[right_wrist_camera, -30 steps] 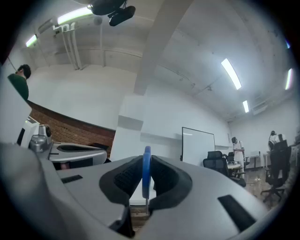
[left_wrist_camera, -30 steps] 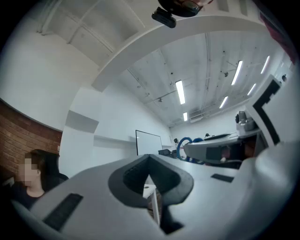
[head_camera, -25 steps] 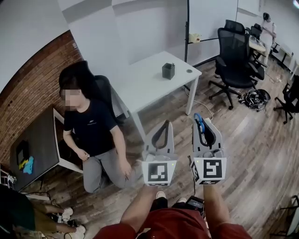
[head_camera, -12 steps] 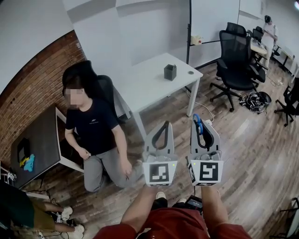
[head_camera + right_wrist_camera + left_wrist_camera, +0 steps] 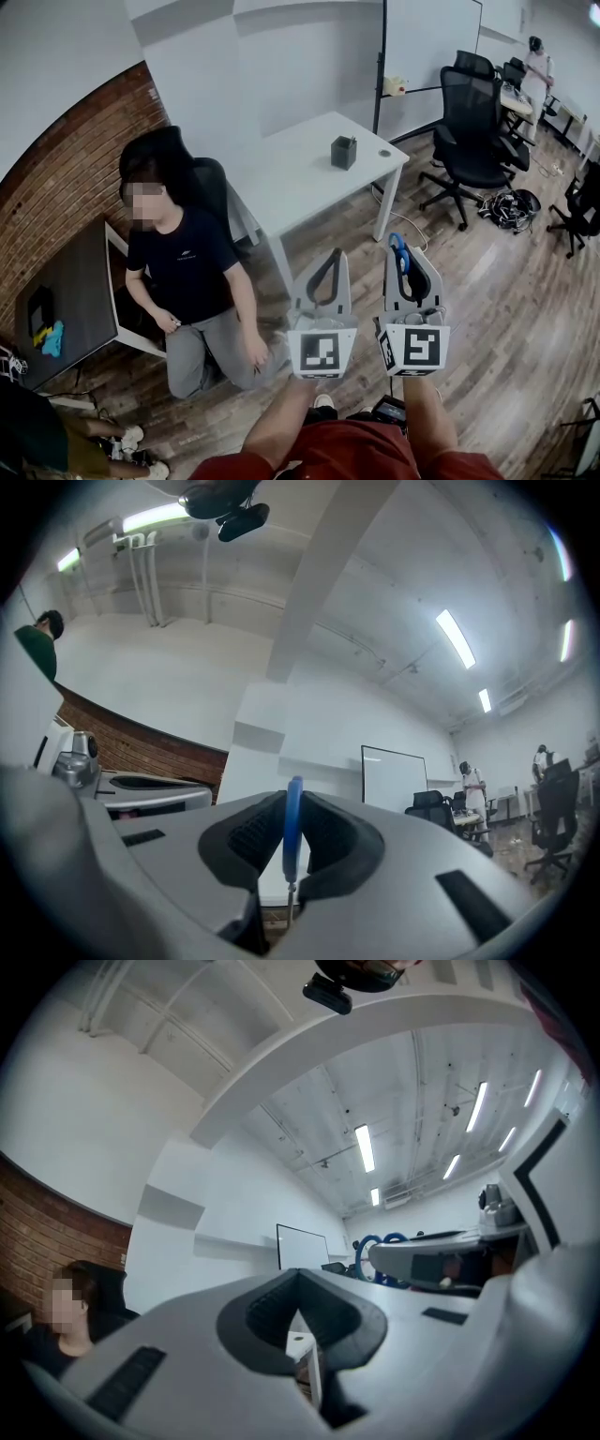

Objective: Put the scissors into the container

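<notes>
Left tongs and right tongs side by side, jaws closed.

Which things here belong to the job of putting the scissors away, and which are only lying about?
Job: scissors, held in the jaws of the right gripper; dark container on the white table.
Lying about: seated person, office chairs, whiteboard.

Seated person beside white table — black office chair beyond
</notes>
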{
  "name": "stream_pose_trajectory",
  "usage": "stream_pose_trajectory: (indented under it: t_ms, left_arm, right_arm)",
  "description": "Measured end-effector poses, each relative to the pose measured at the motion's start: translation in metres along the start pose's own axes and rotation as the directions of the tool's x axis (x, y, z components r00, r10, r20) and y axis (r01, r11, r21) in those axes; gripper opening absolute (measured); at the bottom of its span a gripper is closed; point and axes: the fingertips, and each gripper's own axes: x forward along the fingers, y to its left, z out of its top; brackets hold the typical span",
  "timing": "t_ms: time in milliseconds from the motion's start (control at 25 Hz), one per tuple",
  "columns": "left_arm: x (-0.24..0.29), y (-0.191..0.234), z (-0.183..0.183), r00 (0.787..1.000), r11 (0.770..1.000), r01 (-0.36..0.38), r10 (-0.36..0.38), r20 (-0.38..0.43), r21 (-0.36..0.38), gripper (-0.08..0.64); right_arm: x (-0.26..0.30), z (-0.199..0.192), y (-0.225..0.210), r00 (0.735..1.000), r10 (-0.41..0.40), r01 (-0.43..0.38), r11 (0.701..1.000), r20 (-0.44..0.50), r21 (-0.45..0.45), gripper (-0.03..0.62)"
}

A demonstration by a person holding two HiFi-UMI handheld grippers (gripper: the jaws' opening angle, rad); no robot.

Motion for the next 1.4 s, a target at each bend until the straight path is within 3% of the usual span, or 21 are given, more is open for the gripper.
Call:
stream_pose_trajectory:
  t_ms: [240, 320, 680, 760, 960, 1400]
  left_arm:
    - [0.012, 0.024, -0.004, 0.999, 0.999, 0.035, -0.035, 0.009, 0.027, 0.011]
    - [0.017, 0.029, -0.005, 0.999, 0.999, 0.034, -0.034, 0.006, 0.002, 0.011]
    - [0.054, 0.037, -0.024, 0.999, 0.998, 0.053, -0.053, -0.001, 0.028, 0.011]
    - [0.069, 0.039, -0.028, 0.999, 0.999, 0.041, -0.041, -0.009, 0.003, 0.011]
    - [0.116, 0.043, -0.041, 0.999, 0.997, 0.039, -0.039, -0.007, 0.063, 0.011]
    - [0.238, 0.034, -0.066, 1.000, 0.999, 0.005, -0.004, -0.025, 0.046, 0.011]
  right_arm:
    - [0.024, -0.003, 0.015, 1.000, -0.017, 0.017, 1.000, 0.005, 0.001, 0.058]
    - [0.031, -0.004, 0.018, 1.000, -0.018, 0.018, 1.000, 0.004, -0.002, 0.058]
    - [0.067, -0.023, 0.008, 1.000, -0.012, 0.012, 1.000, -0.001, 0.011, 0.058]
    - [0.081, -0.029, 0.000, 1.000, -0.009, 0.009, 1.000, -0.003, 0.016, 0.058]
    - [0.120, -0.043, -0.027, 1.000, -0.002, 0.002, 1.000, -0.001, 0.030, 0.058]
    - [0.213, -0.080, -0.104, 1.000, 0.024, -0.023, 0.998, -0.019, 0.064, 0.058]
